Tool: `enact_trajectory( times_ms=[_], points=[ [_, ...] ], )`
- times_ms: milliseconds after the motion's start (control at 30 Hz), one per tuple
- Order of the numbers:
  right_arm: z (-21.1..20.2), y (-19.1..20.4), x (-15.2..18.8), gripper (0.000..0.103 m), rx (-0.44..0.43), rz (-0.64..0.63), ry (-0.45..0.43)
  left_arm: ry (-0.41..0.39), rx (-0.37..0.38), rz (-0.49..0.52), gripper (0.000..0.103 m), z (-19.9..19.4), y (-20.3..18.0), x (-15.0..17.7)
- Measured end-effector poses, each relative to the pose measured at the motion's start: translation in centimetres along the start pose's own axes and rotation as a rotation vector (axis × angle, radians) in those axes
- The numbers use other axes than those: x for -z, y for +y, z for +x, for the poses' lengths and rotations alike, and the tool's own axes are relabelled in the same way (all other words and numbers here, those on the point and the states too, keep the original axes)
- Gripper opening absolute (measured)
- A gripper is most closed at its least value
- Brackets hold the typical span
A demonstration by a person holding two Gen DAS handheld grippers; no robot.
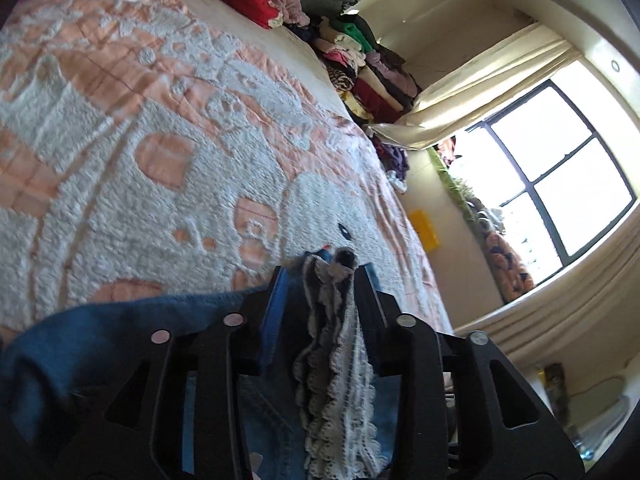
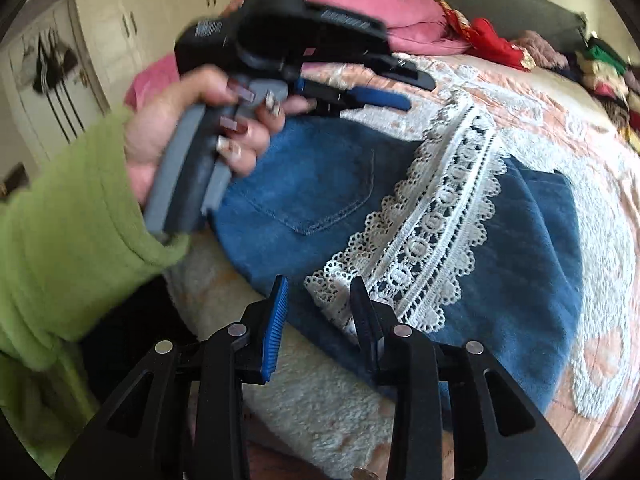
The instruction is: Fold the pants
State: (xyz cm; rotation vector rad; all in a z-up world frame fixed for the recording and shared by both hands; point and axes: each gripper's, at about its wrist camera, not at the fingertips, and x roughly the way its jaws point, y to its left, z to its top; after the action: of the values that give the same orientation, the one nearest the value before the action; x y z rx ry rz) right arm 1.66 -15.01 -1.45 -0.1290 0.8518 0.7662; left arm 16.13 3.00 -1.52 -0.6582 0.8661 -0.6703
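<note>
Blue denim pants [image 2: 320, 184] with a white lace band [image 2: 432, 216] lie folded on the bed. In the left wrist view the pants [image 1: 100, 340] and lace [image 1: 336, 360] fill the space between the fingers of my left gripper [image 1: 320, 276], which holds that cloth bunched and lifted. The right wrist view shows the left gripper [image 2: 416, 88] from outside, over the far edge of the pants, held by a hand in a green sleeve. My right gripper [image 2: 320, 284] is open, its fingers astride the near lace end at the pants' near edge.
The bed has a peach and white textured cover [image 1: 160, 140]. Piles of folded clothes [image 1: 360, 72] line its far side, with pink bedding [image 2: 384, 20] at the head. A window [image 1: 560, 184] and curtain stand beyond. White cupboards [image 2: 64, 92] are at the left.
</note>
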Motion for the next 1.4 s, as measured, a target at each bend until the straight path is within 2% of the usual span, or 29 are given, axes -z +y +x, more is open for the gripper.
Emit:
enact_trajectory(
  times_ms=[67, 133, 200, 267, 300, 333, 367, 500, 567, 600, 667, 733, 900, 933, 1067, 1167, 1233, 1300, 1400],
  points=[
    [-1.3, -1.0, -0.2, 0.032, -0.006, 0.037, -0.027, 0.016, 0.015, -0.004, 0.043, 0.6, -0.3, 0.0],
    [-2.6, -2.1, -0.3, 0.034, 0.012, 0.081, -0.055, 0.043, -0.001, -0.002, 0.055, 1.6, -0.6, 0.0],
    [-3.6, -3.2, -0.3, 0.036, 0.036, 0.122, -0.073, 0.059, -0.014, -0.007, 0.060, 2.5, -0.7, 0.0],
    [-4.5, -4.3, 0.2, 0.037, 0.052, 0.161, -0.092, 0.079, -0.014, -0.021, 0.060, 3.7, -0.9, -0.1],
    [-4.8, -5.2, 0.4, 0.037, 0.061, 0.189, -0.098, 0.090, -0.018, -0.014, 0.056, 4.4, -1.3, -0.2],
    [-5.0, -5.9, 0.5, 0.037, 0.071, 0.214, -0.102, 0.104, -0.016, -0.002, 0.015, 4.9, -1.6, -0.1],
    [-5.3, -6.5, 0.6, 0.037, 0.078, 0.235, -0.105, 0.125, -0.024, 0.016, 0.008, 5.4, -2.1, 0.0],
    [-6.7, -8.6, 1.3, 0.037, 0.112, 0.293, -0.120, 0.104, 0.016, 0.075, 0.008, 4.2, -3.5, 0.1],
    [-7.0, -10.1, 1.1, 0.038, 0.141, 0.315, -0.130, 0.079, 0.037, 0.101, 0.008, 2.8, -3.5, 0.2],
    [-7.0, -11.2, 0.6, 0.038, 0.153, 0.325, -0.133, 0.072, -0.017, 0.116, 0.009, 2.5, -3.2, 0.2],
    [-6.5, -12.7, -0.1, 0.039, 0.191, 0.334, -0.126, 0.086, -0.075, 0.111, 0.009, 2.7, -2.3, 0.2],
    [-5.4, -14.6, -1.4, 0.039, 0.220, 0.346, -0.115, 0.107, -0.074, 0.073, 0.009, 3.3, -1.2, 0.2],
    [-1.9, -17.5, -4.5, 0.040, 0.282, 0.327, -0.075, 0.120, -0.158, 0.088, 0.011, 5.1, -0.5, 0.1],
    [-1.0, -17.8, -4.9, 0.040, 0.284, 0.310, -0.060, 0.124, -0.183, 0.088, 0.013, 5.3, -0.3, 0.1],
    [3.0, -19.4, -5.3, 0.040, 0.407, 0.254, 0.075, 0.132, -0.239, 0.106, 0.019, 5.4, 0.2, 0.3],
    [3.3, -19.9, -5.1, 0.041, 0.406, 0.272, 0.067, 0.124, -0.241, 0.112, 0.020, 4.9, -0.1, 0.6],
    [2.3, -19.5, -5.0, 0.044, 0.396, 0.271, 0.043, 0.110, -0.238, 0.124, 0.026, 3.9, -0.8, 0.8],
    [0.6, -19.0, -4.7, 0.054, 0.358, 0.284, 0.006, 0.096, -0.225, 0.132, 0.031, 2.4, -1.6, 1.1],
    [-2.1, -17.5, -4.1, 0.061, 0.331, 0.284, -0.057, 0.078, -0.216, 0.138, 0.039, 0.9, -2.9, 1.8]
  ],
)
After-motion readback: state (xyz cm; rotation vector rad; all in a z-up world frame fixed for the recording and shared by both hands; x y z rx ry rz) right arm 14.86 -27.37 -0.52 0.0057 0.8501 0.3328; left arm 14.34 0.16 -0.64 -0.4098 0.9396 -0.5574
